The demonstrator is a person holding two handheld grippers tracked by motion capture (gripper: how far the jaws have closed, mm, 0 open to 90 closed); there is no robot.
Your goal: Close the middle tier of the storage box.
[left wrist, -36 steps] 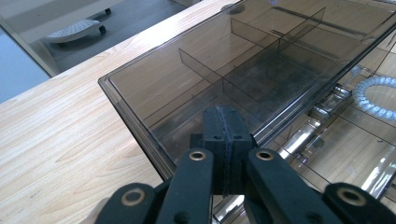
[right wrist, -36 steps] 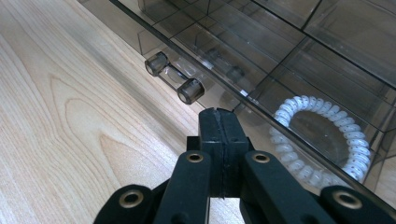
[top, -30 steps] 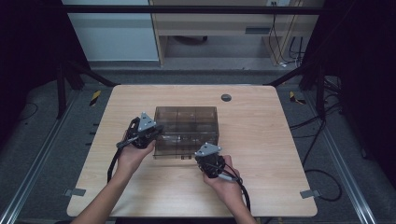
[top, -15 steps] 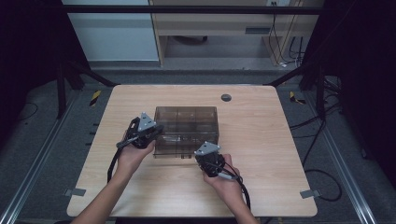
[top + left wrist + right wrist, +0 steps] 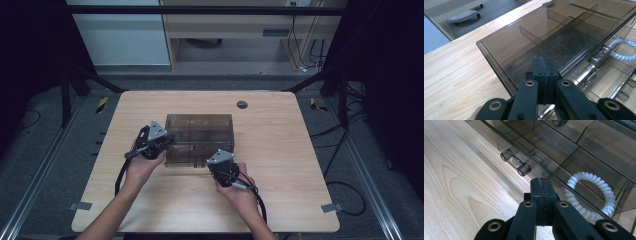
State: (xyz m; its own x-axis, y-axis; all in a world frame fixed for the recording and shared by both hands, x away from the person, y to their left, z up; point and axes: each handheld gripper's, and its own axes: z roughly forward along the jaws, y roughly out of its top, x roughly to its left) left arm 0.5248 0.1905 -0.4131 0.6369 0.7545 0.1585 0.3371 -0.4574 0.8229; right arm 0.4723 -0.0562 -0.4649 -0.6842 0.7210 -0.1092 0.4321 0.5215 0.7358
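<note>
Your table [image 5: 280, 150] is pale wood with a light tan grain that runs in long streaks and loops, and a small dark grey round cap [image 5: 242, 104] sits in it near the far edge. The box [image 5: 200, 131] you work at is smoky brown see-through plastic, its dividers the same tint, and its drawer handle [image 5: 515, 164] is the same smoky clear plastic with darker ends. Inside a drawer lies a white ribbed coil [image 5: 591, 195] dotted with small dark holes. Your left gripper [image 5: 543, 75] and right gripper [image 5: 541, 192] are matt black with brass-coloured rivets, and each carries a grey plate on top in the high view. The floor [image 5: 45, 150] around you is dark grey, with a yellow and black striped tape mark [image 5: 101, 104].
</note>
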